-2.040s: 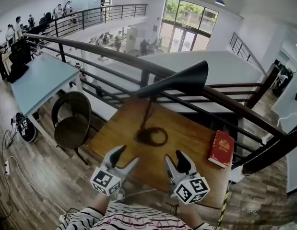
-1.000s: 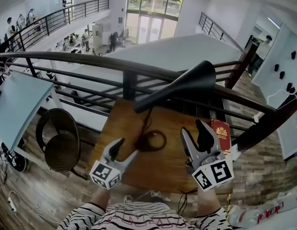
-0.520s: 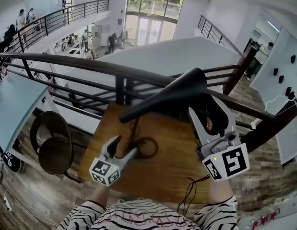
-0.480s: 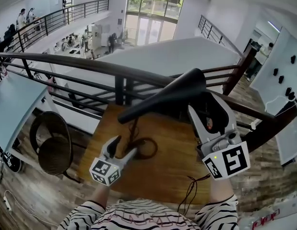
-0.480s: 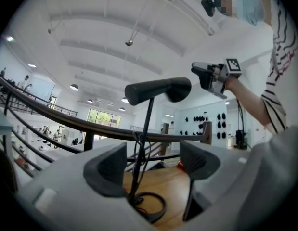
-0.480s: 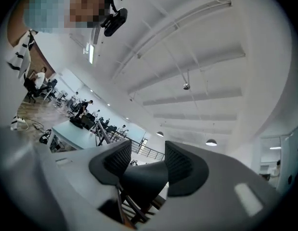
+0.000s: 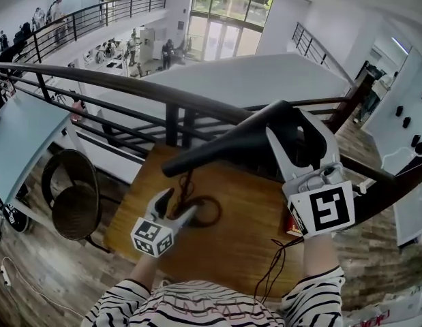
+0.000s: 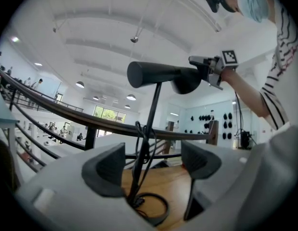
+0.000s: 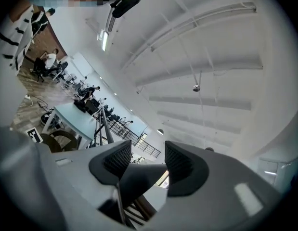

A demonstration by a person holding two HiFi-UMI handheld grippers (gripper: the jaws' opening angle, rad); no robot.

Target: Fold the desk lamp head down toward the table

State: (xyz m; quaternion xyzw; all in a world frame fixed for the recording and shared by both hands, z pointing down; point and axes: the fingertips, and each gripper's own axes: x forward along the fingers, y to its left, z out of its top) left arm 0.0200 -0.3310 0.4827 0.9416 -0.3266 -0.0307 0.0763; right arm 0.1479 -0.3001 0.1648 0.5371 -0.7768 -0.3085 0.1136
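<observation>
While both claws sat low at the near edge of the table point(image 7: 231, 244) a couple of seconds back, the left gripper point(image 7: 180, 201) is now in at the lamp's stem point(image 8: 155, 100) — jaws just opened wide, stem between them untouched. The lamp head point(image 7: 231, 145) sits high over the table, long axis roughly level, narrow end left, wide end right — the right gripper point(image 7: 289, 122) has risen and clamps that wide end.

A dark metal railing with a rounded handrail point(image 7: 122, 86) crosses the view. At lower left, a round dark wicker chair point(image 7: 73, 208) stands on the wood-plank floor point(image 7: 33, 278) beside a pale blue rectangular table point(image 7: 20, 138).
</observation>
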